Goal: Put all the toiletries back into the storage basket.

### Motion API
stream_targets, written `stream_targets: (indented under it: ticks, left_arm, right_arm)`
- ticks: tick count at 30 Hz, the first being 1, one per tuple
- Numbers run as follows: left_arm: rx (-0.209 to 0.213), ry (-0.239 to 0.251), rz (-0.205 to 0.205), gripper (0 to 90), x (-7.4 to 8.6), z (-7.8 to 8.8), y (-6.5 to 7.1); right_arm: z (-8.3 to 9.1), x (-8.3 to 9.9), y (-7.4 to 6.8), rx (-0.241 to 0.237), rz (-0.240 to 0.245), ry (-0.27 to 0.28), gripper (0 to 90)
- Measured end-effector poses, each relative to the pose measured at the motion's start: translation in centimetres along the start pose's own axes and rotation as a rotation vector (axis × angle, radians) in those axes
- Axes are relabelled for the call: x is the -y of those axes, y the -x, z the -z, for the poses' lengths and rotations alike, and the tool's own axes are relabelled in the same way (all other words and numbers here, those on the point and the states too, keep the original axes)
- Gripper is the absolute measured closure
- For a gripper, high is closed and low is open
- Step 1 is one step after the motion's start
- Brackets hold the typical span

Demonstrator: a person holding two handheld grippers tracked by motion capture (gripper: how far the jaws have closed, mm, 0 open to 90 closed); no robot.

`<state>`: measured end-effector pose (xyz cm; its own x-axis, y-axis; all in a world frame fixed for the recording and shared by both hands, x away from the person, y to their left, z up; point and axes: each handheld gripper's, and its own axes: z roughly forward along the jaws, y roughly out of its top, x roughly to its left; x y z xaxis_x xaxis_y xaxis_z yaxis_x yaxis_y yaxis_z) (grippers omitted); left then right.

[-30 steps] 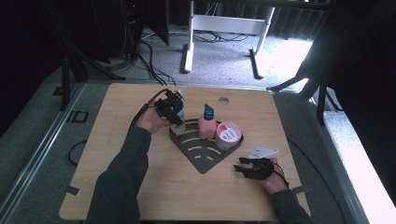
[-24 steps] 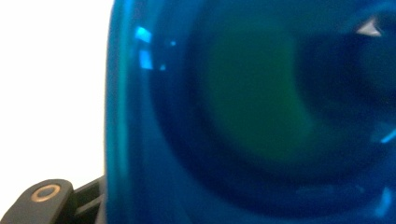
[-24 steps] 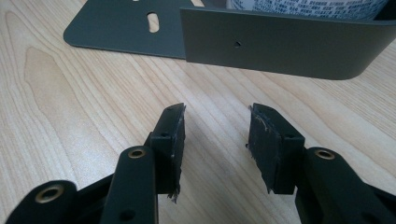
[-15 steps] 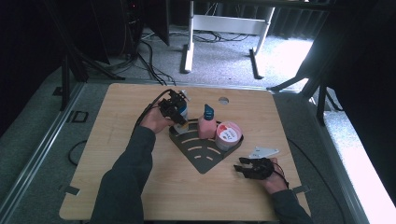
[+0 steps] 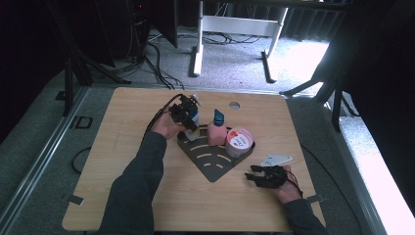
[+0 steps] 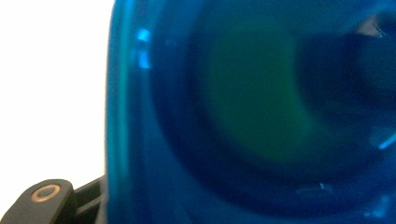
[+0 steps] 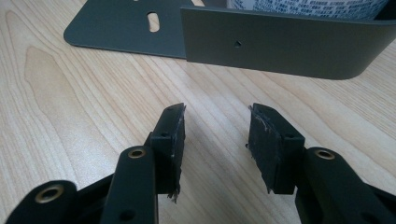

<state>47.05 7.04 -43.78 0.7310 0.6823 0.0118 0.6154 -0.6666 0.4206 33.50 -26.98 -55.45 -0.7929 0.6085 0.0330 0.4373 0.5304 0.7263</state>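
A bottle with a white body and blue label [image 5: 192, 122] is gripped by the left gripper [image 5: 185, 113] at the far-left corner of the dark fan-shaped rack [image 5: 211, 159], standing on or just above that corner; contact with the rack floor cannot be told. The jaws are closed onto the bottle, whose blue label [image 6: 252, 112] is seen right up against the lens in the left gripper view, blurred. The step in hand is judged to be placing or lifting this bottle at the rack. The next move calls for the bottle to be kept upright and clear of the pink bottle with the blue cap [image 5: 217, 131] just beside it; the pink tub [image 5: 239, 142] sits beyond that, against the rack's right wall [image 7: 285, 44].

The right gripper [image 7: 215, 133] is held spread over bare wooden table [image 5: 122, 132], just outside the rack's near-right wall, nothing between its pads. It is also seen in the high view [image 5: 264, 177].

Hard to make out: the left gripper's pads are hidden by the bottle, bottle text is unreadable, and the tub is cut off at the top of the right gripper view.
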Motion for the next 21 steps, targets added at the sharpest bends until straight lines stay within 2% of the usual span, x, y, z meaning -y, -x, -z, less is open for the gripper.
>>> stream_targets:
  ticks: [21]
  left_arm:
    - [0.006, 0.002, 0.032, 55.9, -0.7, -0.88, -0.25]
  right_arm:
    - [-0.01, -0.01, -0.01, 0.001, -0.002, 0.001, 55.6]
